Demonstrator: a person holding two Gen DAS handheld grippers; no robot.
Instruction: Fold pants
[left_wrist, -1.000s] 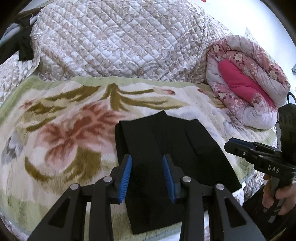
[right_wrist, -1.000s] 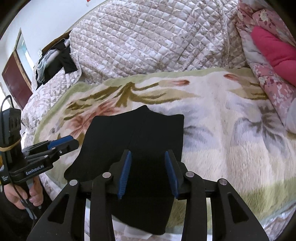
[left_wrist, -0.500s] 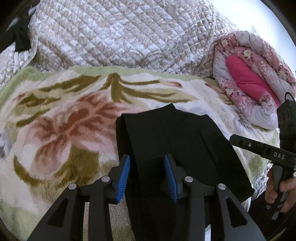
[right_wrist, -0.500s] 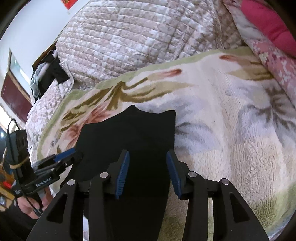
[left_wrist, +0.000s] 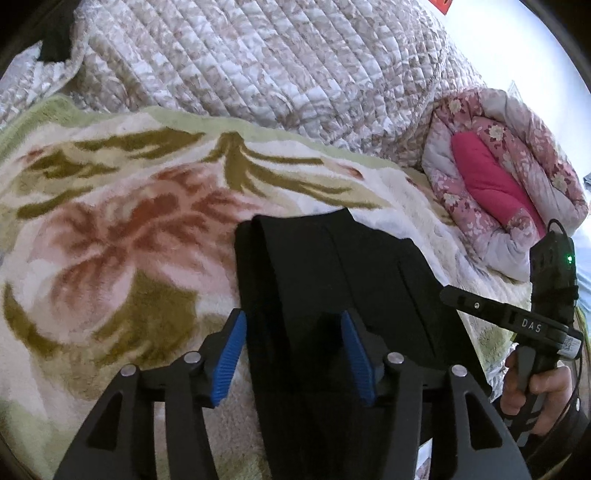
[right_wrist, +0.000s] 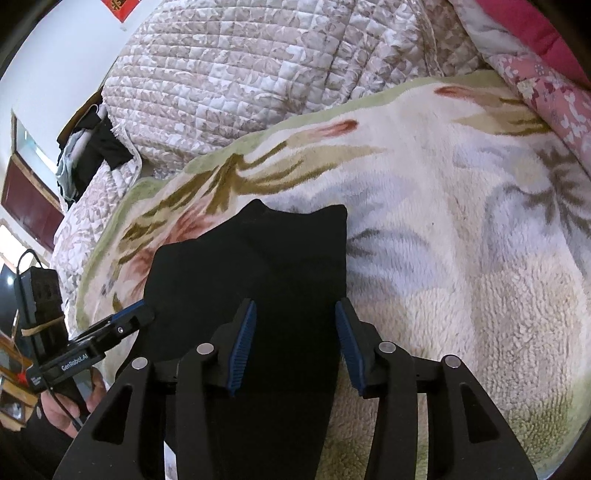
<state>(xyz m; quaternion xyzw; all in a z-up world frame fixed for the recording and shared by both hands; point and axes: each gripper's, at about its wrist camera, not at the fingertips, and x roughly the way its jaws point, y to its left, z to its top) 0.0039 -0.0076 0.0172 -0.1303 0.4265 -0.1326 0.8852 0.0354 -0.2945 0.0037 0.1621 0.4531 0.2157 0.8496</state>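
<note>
Covering the bed, a fleecy flowered blanket (left_wrist: 110, 229) carries everything, with a quilted cover (left_wrist: 277, 66) heaped behind it. On the blanket's near part lie the black pants (left_wrist: 332, 280), already doubled into a flat stack whose near end runs off the bed edge; judging by that, at least one more fold seems left. The left gripper (left_wrist: 293, 350) and right gripper (right_wrist: 293, 341) hover over the near end, fingers spread wide, holding nothing.
</note>
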